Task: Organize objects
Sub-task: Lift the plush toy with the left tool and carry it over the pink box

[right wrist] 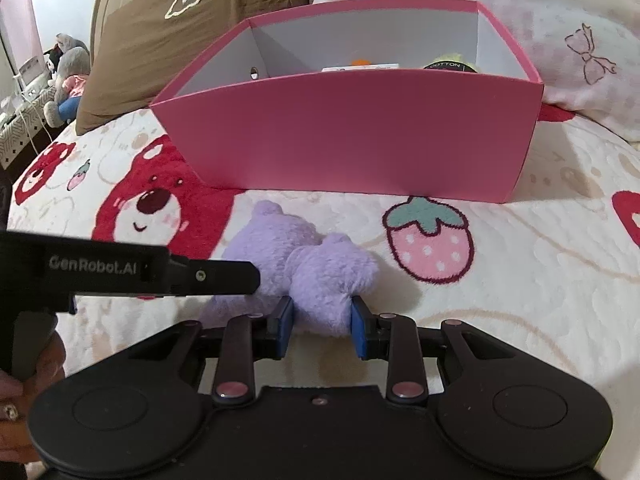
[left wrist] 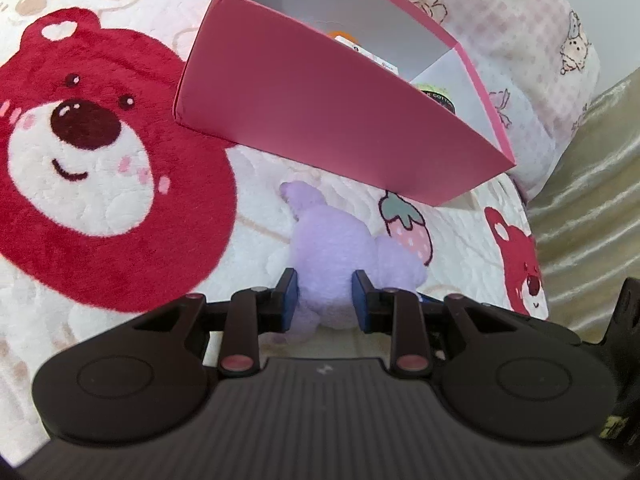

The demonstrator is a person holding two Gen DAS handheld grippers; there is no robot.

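The plush [right wrist: 304, 264], a purple soft toy, lies on the bed [right wrist: 520, 300] at frame centre, just in front of the pink box [right wrist: 348, 132] that fills the upper middle of the right wrist view. Both tools have closed on it: the right tool [right wrist: 322, 326] pinches the near lobe between its blue pads, and the left tool [left wrist: 325, 300] squeezes another part, its arm entering from the left edge of the right view. A few items already sit in the box. The likely trouble is the lift. Fur compresses and slides, so a shallow pinch could slip free, and two tools pulling at different rates could stretch the toy or tear it from one grip. Carried low, it could catch the box's near wall and push the box back.
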